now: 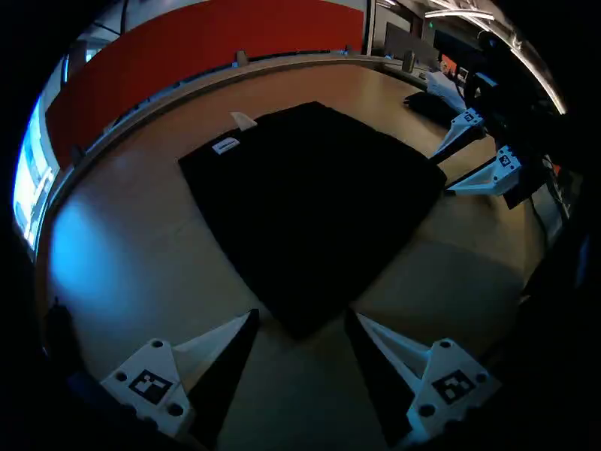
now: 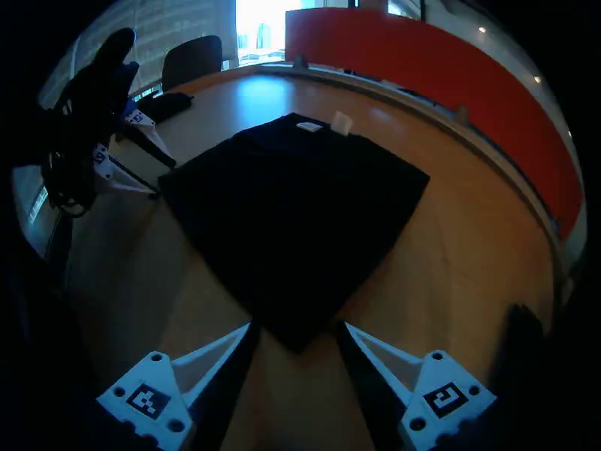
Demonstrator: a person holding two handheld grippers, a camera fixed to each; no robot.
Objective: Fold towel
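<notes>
Black rectangular cloth towel point(image 1: 315, 203) lies flat, mid brown wooden tabletop point(image 1: 128, 248), small white tag point(image 1: 225, 145) at its far left. Left gripper point(image 1: 302, 323) and right gripper point(image 2: 297, 331): jaws wide apart, empty, a near towel corner between each pair. Judged: no fold in progress; grasp and fold remain.

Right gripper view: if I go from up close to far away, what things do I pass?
right gripper → black towel → small white tag at the towel's far edge → chair → bright window
</notes>
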